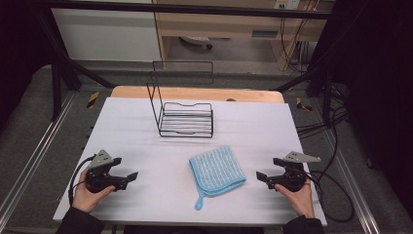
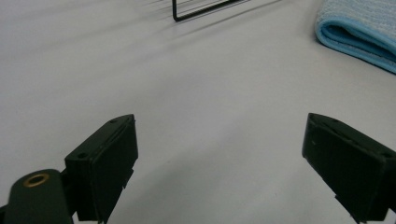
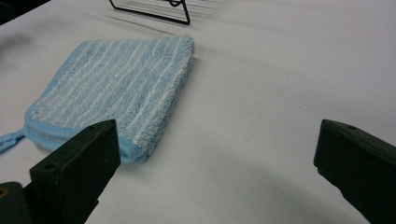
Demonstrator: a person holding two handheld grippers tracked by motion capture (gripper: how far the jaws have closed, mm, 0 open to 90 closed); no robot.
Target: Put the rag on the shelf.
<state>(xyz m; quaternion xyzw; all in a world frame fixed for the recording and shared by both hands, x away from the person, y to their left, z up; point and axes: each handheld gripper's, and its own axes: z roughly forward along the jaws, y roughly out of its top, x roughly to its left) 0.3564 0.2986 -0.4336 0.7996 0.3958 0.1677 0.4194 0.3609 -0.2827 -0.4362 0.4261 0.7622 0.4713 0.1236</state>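
A folded blue striped cloth is seen lying flat on the white worktop, a black wire rack just behind it. The right hand-held gripper is held wide open with nothing gripped.

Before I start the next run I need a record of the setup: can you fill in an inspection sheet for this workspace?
Surface: white table top, flat, no spills seen.
Job's things: folded blue striped cloth with a hanging loop, lying flat; black wire rack standing behind it.
Clutter: nothing seen.
Grippers: left gripper and right gripper open, holding nothing, resting on the table either side of the cloth.
Cables: one trails from each gripper; more lie on the floor at right.
Surroundings: black frame, wooden furniture beyond.
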